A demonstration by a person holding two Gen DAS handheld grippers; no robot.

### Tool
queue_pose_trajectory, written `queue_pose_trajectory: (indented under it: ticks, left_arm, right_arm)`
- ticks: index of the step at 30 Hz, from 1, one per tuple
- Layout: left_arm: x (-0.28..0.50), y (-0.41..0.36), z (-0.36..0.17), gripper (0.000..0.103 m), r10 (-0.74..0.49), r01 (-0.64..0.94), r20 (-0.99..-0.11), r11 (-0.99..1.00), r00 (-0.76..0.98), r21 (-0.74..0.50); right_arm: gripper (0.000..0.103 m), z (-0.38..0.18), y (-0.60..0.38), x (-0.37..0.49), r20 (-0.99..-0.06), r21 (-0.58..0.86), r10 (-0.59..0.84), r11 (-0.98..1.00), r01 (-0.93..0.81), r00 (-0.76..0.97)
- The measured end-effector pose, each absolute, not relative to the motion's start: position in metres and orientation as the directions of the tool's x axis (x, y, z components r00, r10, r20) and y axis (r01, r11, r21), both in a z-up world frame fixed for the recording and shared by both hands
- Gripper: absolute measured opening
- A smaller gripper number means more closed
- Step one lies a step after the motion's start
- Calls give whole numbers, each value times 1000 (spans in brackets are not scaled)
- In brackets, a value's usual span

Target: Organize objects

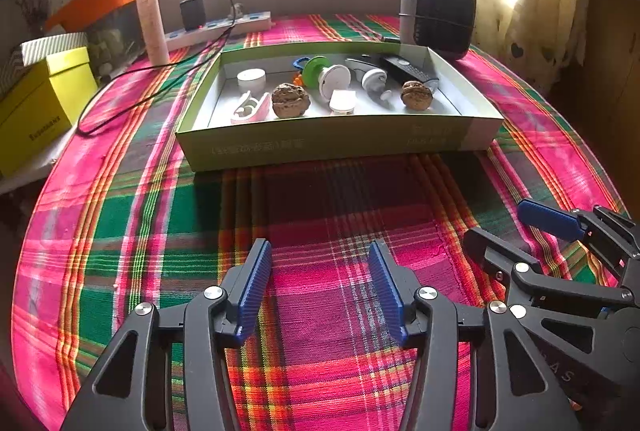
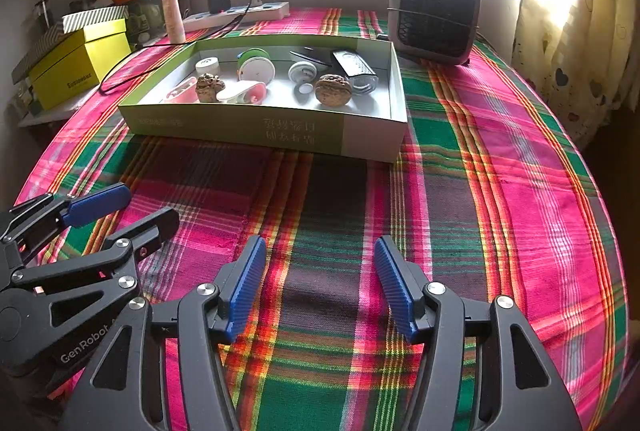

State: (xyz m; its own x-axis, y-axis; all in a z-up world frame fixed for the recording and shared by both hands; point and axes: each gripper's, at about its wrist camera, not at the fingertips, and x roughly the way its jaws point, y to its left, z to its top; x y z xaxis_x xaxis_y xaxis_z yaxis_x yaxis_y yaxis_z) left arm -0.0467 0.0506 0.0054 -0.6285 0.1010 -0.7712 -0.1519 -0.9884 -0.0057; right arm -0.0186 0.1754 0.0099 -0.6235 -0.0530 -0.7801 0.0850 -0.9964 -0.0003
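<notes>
We read the sorting as close to finished, perhaps done; every small item we can see lies inside the shallow box (image 1: 336, 145), and the plaid tablecloth (image 1: 320, 215) in front of it carries nothing loose.

Box contents, as seen from the left wrist: two walnuts (image 1: 291, 100), a white candle (image 1: 251, 78), a pink-and-white clip (image 1: 250, 107), a green-and-white round piece (image 1: 326, 73), a dark remote (image 1: 406, 69), some small white parts we cannot identify.

Tool state: left gripper (image 1: 320, 295) and right gripper (image 2: 320, 287) both stand with jaws parted and nothing between them; both hang low over the bare cloth, near each other, well apart from the box.

What may be left, in our judgement: only tidying inside the box, since the items lie mixed and touching in places; we see no dividers.

Surroundings: a small fan heater (image 2: 434, 11) just behind the right far corner of the box; a power strip (image 2: 240, 13) with a charger and a black cable looping across the cloth at left; a cream tube (image 2: 172, 11) upright; a yellow box (image 2: 80, 65) off the table's left edge.

Obstructions: the near wall of the box would have to be cleared on any reach; the cable runs near its left end.
</notes>
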Motion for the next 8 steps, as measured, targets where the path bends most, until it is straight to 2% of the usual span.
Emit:
queue_pose_trajectory:
  ticks: [8]
  left_arm:
    - [-47, 51, 5, 50, 101, -152, -771, -988, -629, -5]
  right_arm:
    - [58, 10, 175, -19, -780, 0, -53, -996, 85, -623]
